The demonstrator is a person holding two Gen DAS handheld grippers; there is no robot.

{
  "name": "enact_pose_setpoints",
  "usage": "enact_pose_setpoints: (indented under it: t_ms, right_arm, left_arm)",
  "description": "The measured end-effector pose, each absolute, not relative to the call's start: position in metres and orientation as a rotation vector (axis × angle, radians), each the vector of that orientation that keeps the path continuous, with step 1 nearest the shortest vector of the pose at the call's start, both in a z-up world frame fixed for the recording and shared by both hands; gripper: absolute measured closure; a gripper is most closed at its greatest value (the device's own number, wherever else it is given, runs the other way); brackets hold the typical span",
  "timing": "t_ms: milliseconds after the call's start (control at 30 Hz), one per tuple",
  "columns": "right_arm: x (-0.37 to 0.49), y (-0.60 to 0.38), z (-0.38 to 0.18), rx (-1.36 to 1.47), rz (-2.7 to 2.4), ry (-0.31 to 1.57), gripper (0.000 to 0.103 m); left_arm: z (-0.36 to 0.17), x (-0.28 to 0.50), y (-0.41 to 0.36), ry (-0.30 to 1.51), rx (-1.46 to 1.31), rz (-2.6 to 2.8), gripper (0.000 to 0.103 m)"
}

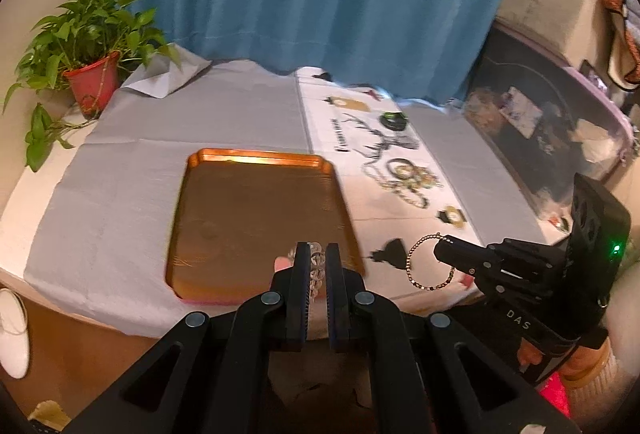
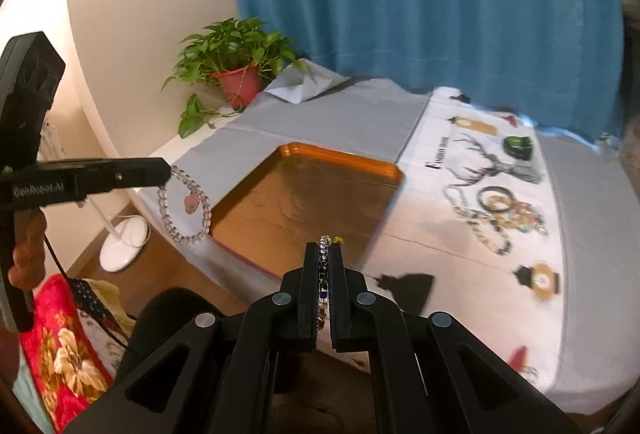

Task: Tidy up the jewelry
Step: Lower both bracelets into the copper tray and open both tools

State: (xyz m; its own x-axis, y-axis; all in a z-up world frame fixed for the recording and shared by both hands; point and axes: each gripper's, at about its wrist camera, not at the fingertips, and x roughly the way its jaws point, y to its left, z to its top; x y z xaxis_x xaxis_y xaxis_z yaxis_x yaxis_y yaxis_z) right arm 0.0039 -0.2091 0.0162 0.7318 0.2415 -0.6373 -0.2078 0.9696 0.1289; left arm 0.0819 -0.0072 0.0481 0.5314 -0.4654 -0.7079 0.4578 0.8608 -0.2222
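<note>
L gripper (image 1: 317, 261) jaws pinch a clear bead bracelet (image 2: 185, 206), R gripper (image 2: 329, 246) jaws pinch a gold chain (image 1: 429, 261), both hanging near the tray (image 1: 256, 158) on the bench, prob for drop-off w/ other jewelry (image 1: 408, 180) left.

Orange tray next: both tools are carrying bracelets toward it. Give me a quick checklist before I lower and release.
1. Left tool shut on clear glass-bead bracelet: ok.
2. Right tool shut on gold bead-chain bracelet: ok.
3. Rectangular orange tray has bare floor to receive them: ok.
4. Bracelets hanging free, not snagged on each other: ok.
5. Both bracelets above the tray floor: not ok; each hangs by the tray's near edge.
6. Remaining jewelry pile outside the tray: ok.
</note>
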Motion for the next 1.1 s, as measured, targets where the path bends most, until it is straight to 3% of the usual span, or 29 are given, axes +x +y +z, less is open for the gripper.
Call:
enact_pose_setpoints:
  t_ms: [1000,1033,1067,1100]
  right_arm:
    - [0.191,-0.17,-0.068,0.012,0.255,0.86,0.097]
    - [0.195,-0.171,-0.071,0.011,0.259,0.871,0.096]
    - [0.202,-0.171,-0.077,-0.002,0.252,0.905,0.091]
    - [0.207,-0.17,-0.084,-0.019,0.228,0.953,0.07]
  left_arm:
    - [-0.048,0.243,-0.018,0.98,0.106,-0.403,0.096]
    - [-0.052,0.247,-0.018,0.991,0.111,-0.395,0.085]
    - [-0.056,0.249,-0.017,1.006,0.11,-0.383,0.053]
    - [-0.059,0.25,-0.014,1.018,0.104,-0.357,0.035]
